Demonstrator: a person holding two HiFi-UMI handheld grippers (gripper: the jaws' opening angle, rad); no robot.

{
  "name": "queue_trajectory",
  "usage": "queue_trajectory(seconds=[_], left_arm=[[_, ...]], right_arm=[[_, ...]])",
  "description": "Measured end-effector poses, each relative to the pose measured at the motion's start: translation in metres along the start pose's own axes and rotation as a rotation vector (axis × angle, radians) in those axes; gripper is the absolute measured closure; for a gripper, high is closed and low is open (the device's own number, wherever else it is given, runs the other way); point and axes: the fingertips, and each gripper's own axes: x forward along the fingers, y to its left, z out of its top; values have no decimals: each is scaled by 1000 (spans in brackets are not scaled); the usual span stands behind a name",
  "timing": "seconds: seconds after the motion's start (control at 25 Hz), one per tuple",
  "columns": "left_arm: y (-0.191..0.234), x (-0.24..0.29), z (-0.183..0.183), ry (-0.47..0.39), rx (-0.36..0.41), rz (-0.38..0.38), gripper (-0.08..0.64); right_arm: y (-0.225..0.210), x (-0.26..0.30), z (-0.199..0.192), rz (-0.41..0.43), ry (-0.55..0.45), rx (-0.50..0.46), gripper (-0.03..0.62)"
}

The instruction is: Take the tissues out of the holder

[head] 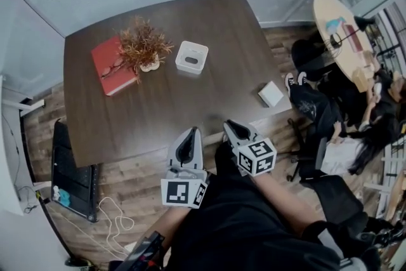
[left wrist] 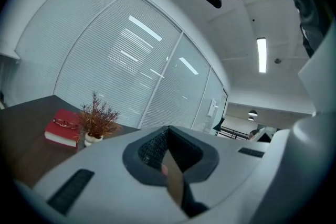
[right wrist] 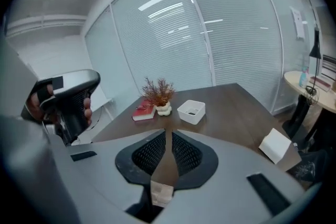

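The white tissue holder [head: 191, 57] [right wrist: 191, 112] stands on the dark wooden table [head: 190, 111], right of a dried plant. A white folded tissue stack [head: 271, 93] [right wrist: 274, 145] lies near the table's right edge. Both grippers hang at the table's front edge, close to my body and well back from the holder. My left gripper [head: 189, 132] [left wrist: 168, 129] is shut, its tips meeting on nothing. My right gripper [head: 230, 124] [right wrist: 168, 134] has its jaws a narrow slit apart with nothing between them. In the right gripper view a hand holds the left gripper at the far left.
A red book [head: 113, 65] [left wrist: 63, 128] with glasses on it lies beside the dried plant [head: 143, 46] [right wrist: 158, 94]. A seated person [head: 336, 117] and a round table [head: 346, 32] are at the right. Cables [head: 111, 219] and a black case [head: 73, 174] lie on the floor at the left.
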Motion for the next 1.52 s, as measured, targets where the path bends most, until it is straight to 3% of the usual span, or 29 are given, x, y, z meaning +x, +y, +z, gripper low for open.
queue_trajectory(seconds=[0.16, 0.44, 0.76, 1.16, 1.52], left_arm=[[1, -23, 0, -15, -41, 19, 563], [-3, -66, -9, -30, -36, 95, 563], [-54, -93, -18, -50, -15, 157, 563], [-147, -118, -48, -43, 35, 105, 563], [-216, -132, -58, -92, 80, 60, 563]], right_arm=[[35, -14, 5, 49, -26, -25, 552], [69, -41, 13, 115, -107, -118, 552], [72, -109, 25, 152, -217, -200, 554], [60, -207, 17, 183, -342, -217, 575], [46, -274, 1, 175, -434, -245, 583]])
